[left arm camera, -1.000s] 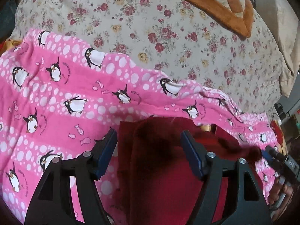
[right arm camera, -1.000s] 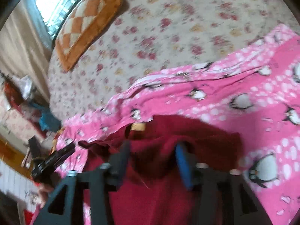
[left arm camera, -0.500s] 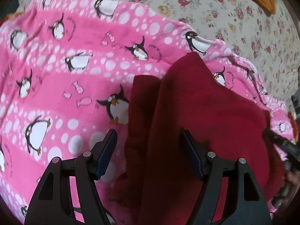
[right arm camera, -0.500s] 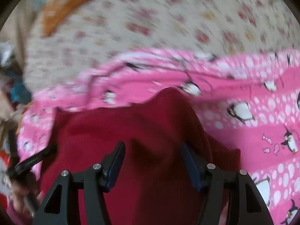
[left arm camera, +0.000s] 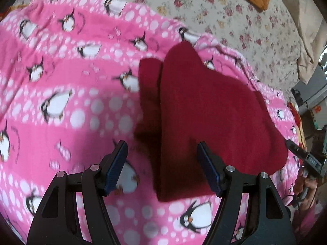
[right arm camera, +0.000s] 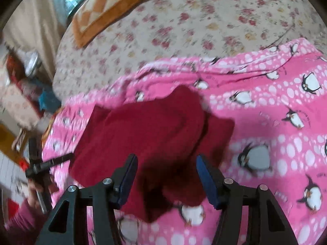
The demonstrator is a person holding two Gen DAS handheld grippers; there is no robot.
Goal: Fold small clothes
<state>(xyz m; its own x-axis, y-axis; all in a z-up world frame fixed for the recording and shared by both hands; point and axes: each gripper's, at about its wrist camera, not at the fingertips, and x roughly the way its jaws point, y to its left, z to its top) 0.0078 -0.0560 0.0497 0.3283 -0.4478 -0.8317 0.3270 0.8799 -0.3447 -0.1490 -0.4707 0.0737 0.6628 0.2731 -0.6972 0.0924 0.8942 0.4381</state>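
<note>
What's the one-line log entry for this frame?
phase: fold laid | dark red garment: folded, on pink penguin blanket | left gripper: open, empty | right gripper: open, empty

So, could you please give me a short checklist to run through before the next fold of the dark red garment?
1. Left claw open, nothing pinched: ok.
2. Right claw open, nothing pinched: ok.
3. Dark red garment lying on the pink penguin blanket, not hanging from either claw: ok.
4. Folded layers lined up: not ok; an under layer sticks out beside the top layer in both views.
5. Top surface smooth: cannot tell; both pictures are blurred.
6. Garment clear of the blanket's edge towards the floral bedsheet: ok; pink shows all round it.
</note>
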